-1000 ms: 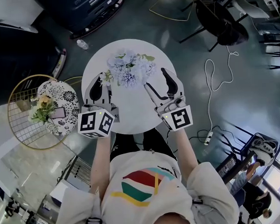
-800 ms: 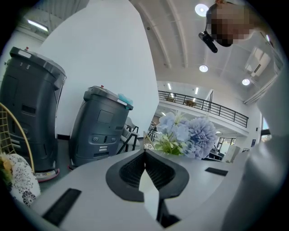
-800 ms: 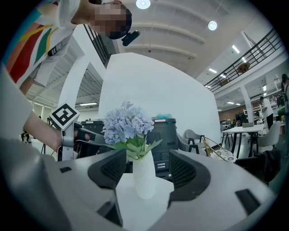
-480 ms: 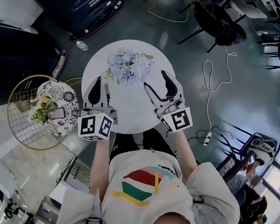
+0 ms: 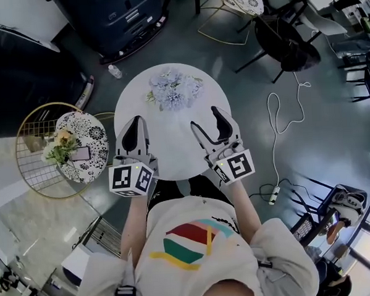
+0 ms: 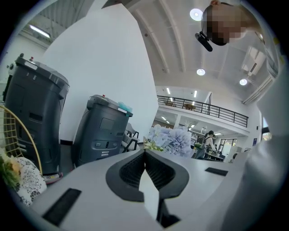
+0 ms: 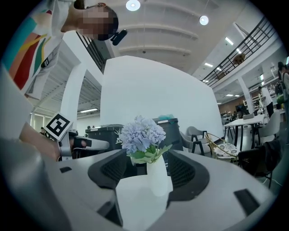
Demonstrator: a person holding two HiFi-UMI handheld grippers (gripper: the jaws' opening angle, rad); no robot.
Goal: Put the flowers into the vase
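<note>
A bunch of pale blue flowers (image 5: 174, 89) stands in a white vase (image 7: 158, 175) at the far side of the round white table (image 5: 171, 148). From above the blooms hide the vase. My left gripper (image 5: 133, 132) hovers over the table's left part, its jaws shut with nothing between them. My right gripper (image 5: 208, 119) is over the right part, open and empty, a short way from the flowers. In the right gripper view the flowers (image 7: 142, 134) and vase show between the open jaws. In the left gripper view the flowers (image 6: 174, 140) peek just beyond the closed tips (image 6: 144, 152).
A gold wire chair (image 5: 35, 177) with a patterned cushion and a yellow bouquet (image 5: 60, 144) stands left of the table. A water bottle (image 5: 114, 71) lies on the floor behind it. Dark machines (image 5: 128, 17), a black chair (image 5: 284, 37) and a white cable (image 5: 283, 105) surround the table.
Both grippers have drawn back from the vase toward the person. The left gripper's jaws have come together. The flowers stay in the vase.
</note>
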